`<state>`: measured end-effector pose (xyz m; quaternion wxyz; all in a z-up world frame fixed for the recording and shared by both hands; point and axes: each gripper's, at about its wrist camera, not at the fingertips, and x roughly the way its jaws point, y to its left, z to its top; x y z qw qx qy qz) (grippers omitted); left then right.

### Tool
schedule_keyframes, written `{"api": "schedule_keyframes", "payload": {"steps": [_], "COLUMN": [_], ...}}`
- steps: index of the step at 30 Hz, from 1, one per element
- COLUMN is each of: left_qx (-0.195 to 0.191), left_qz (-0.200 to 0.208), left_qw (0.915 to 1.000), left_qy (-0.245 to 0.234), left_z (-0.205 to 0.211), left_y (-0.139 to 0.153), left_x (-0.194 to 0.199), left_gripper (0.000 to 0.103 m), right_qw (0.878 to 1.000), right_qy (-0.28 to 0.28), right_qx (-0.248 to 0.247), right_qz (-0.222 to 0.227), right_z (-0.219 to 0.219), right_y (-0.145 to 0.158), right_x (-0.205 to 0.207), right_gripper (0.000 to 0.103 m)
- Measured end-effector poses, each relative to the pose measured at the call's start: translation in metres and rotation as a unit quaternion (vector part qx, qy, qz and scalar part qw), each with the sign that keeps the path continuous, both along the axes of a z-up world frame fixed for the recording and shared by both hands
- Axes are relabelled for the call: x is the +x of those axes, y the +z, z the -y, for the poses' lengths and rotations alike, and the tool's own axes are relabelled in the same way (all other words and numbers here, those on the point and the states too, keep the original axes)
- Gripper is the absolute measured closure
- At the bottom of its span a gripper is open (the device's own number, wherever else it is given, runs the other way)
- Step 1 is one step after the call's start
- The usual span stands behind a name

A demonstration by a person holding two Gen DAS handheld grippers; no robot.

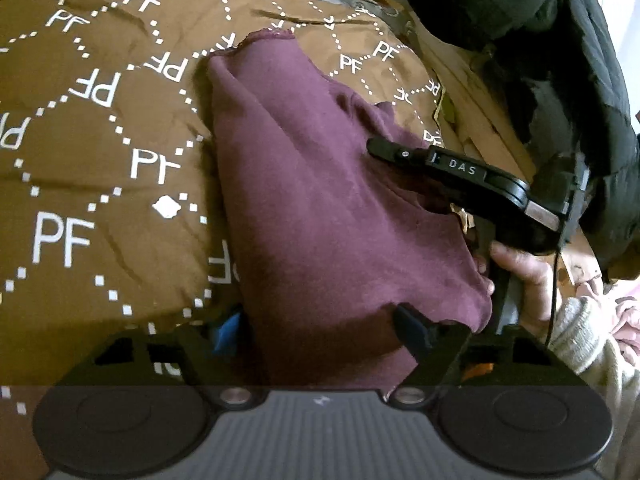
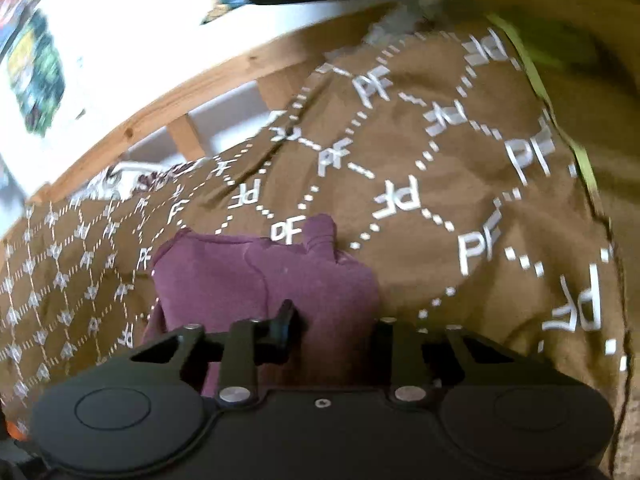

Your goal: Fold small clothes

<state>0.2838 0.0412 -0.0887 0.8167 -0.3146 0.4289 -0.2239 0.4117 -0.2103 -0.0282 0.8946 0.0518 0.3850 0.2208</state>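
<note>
A small maroon garment [image 1: 312, 200] lies on a brown bedcover printed with white "PF" letters [image 1: 100, 128]. In the left wrist view its near edge drapes between my left gripper's [image 1: 320, 328] fingers; one dark fingertip [image 1: 412, 330] shows at the cloth's hem, the other is hidden under the fabric. My right gripper [image 1: 380, 148], marked "DAS", reaches in from the right and pinches the garment's far right side. In the right wrist view the garment [image 2: 264, 276] fills the space between my right gripper's [image 2: 332, 320] fingers, the left fingertip [image 2: 286, 316] pressed on it.
A black padded jacket [image 1: 520, 32] hangs at the upper right. A wooden bed frame [image 2: 192, 92] runs behind the bedcover, with a white wall beyond. A hand in a cream knit sleeve [image 1: 584, 328] holds the right gripper.
</note>
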Motion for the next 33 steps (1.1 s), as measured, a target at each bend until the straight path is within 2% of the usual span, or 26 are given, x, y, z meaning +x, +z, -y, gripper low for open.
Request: {"api": "schedule_keyframes", "payload": {"steps": [6,10,16,19,23,27,33], "left_qx": [0.008,0.007,0.066,0.080,0.088,0.074,0.071], "left_qz": [0.009,0.010,0.068,0.073,0.060,0.031,0.015], "left_qw": [0.9999,0.9998,0.9948,0.9928,0.9912,0.9920,0.9915], "left_qy": [0.013,0.018,0.035,0.052,0.079,0.097,0.108], "left_z": [-0.002,-0.006,-0.034,-0.055,-0.080,-0.098,-0.105], "left_y": [0.009,0.022,0.057,0.066,0.067,0.058,0.041], "left_x": [-0.004,-0.005,-0.029,-0.036,-0.041,-0.044,-0.043], "left_gripper": [0.048,0.051,0.052,0.052,0.052,0.051,0.047], "right_qw": [0.995,0.991,0.989,0.989,0.990,0.990,0.992], "right_qy": [0.026,0.043,0.053,0.053,0.063,0.083,0.084], "right_qx": [-0.066,-0.080,-0.050,-0.018,0.008,0.009,-0.007], "right_qz": [0.065,0.096,0.132,0.134,0.124,0.114,0.097], "right_z": [-0.030,-0.042,-0.057,-0.070,-0.100,-0.130,-0.148], "right_y": [0.026,0.042,0.063,0.063,0.053,0.041,0.021], "right_x": [-0.022,-0.034,-0.051,-0.049,-0.042,-0.037,-0.024], "right_gripper": [0.084,0.085,0.086,0.086,0.086,0.086,0.086]}}
